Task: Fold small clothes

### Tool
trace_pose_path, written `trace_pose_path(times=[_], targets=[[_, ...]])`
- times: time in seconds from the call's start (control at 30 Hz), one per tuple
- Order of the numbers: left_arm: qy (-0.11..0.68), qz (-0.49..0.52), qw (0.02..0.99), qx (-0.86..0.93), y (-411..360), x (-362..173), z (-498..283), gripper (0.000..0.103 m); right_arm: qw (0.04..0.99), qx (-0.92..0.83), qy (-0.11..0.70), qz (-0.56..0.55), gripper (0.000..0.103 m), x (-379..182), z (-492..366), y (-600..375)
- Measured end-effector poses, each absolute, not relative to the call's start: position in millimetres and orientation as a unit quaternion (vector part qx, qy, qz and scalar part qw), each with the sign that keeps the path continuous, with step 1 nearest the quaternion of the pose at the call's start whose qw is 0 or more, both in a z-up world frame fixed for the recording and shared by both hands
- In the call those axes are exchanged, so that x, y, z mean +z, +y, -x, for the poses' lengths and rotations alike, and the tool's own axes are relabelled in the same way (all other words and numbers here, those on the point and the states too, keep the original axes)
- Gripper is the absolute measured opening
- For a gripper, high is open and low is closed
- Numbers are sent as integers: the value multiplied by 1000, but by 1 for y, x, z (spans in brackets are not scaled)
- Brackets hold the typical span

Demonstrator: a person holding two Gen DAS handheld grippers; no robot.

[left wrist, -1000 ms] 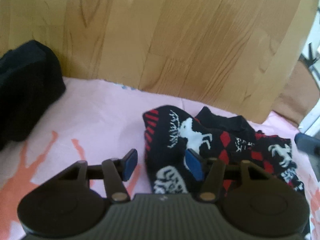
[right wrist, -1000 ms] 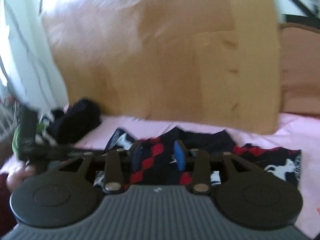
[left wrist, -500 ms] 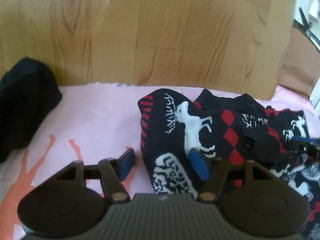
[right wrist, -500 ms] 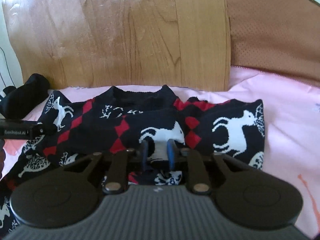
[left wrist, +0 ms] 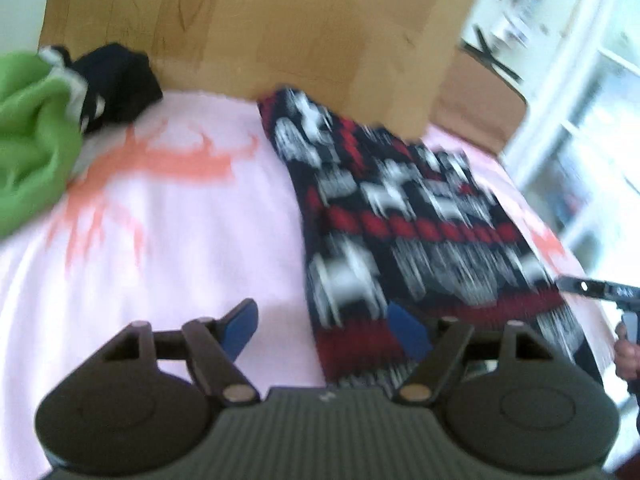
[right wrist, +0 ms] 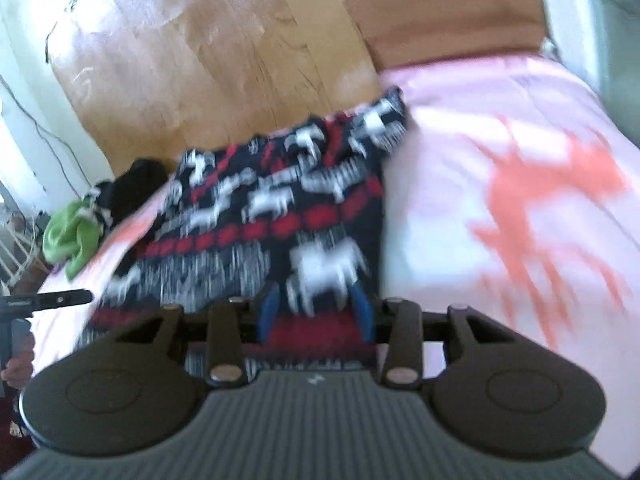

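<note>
Left tongs (left wrist: 322,330) angled down, just opened wide, gripping nothing. Right tongs (right wrist: 316,312) angled down, just parted partway over dark reindeer-patterned knitted sweater (right wrist: 280,216), grip unclear.

Bright daylight, probably from the window (left wrist: 592,128) side, heavy motion blur, fisheye bending at edges

bed: pink sheet (left wrist: 168,240) | on it: patterned sweater (left wrist: 400,216), green cloth (left wrist: 28,152), dark garment (left wrist: 120,80)
</note>
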State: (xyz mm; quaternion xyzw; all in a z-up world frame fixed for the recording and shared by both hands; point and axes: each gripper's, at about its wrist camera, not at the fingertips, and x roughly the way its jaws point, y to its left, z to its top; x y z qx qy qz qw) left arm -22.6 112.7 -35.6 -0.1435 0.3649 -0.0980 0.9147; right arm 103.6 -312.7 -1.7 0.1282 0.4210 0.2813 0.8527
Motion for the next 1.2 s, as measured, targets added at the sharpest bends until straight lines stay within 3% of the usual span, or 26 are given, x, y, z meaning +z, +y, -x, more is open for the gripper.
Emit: trace_pose_path(times=[0.27,0.37,0.47,0.5,0.53,0.57,0.6,0.73,0.93,1.13,1.2], targets=[[383,150,907,-93,83,-40,99,71,834,305,424,-179,43,-15,-25,-347],[388,144,906,-88,72,-39,112,58,826,322,420,-197,43,-17,-11,-348],[391,150,903,-94,67,-41,127,53,819,335,417,-209,43,-18,-2,-351],[391,148,904,-91,65,-40,128,52,815,339,418,-215,38,-19,-1,-350],[392,143,905,-87,61,-40,129,48,811,342,421,-220,26,-22,0,-351],[394,137,905,-84,59,-40,128,34,808,342,426,-220,19,-24,-1,-348],[398,135,904,-82,58,-40,127,9,807,343,428,-218,14,-25,1,-348],[411,194,886,-94,71,-42,125,9,807,353,410,-236,12,-19,3,-356],[360,324,864,-137,110,-22,115,9,807,359,365,-293,12,3,-20,-380],[314,310,892,-101,127,20,31,9,827,341,348,-280,12,31,-114,-345],[305,299,902,-69,125,27,-12,18,833,308,356,-290,15,26,-157,-326]])
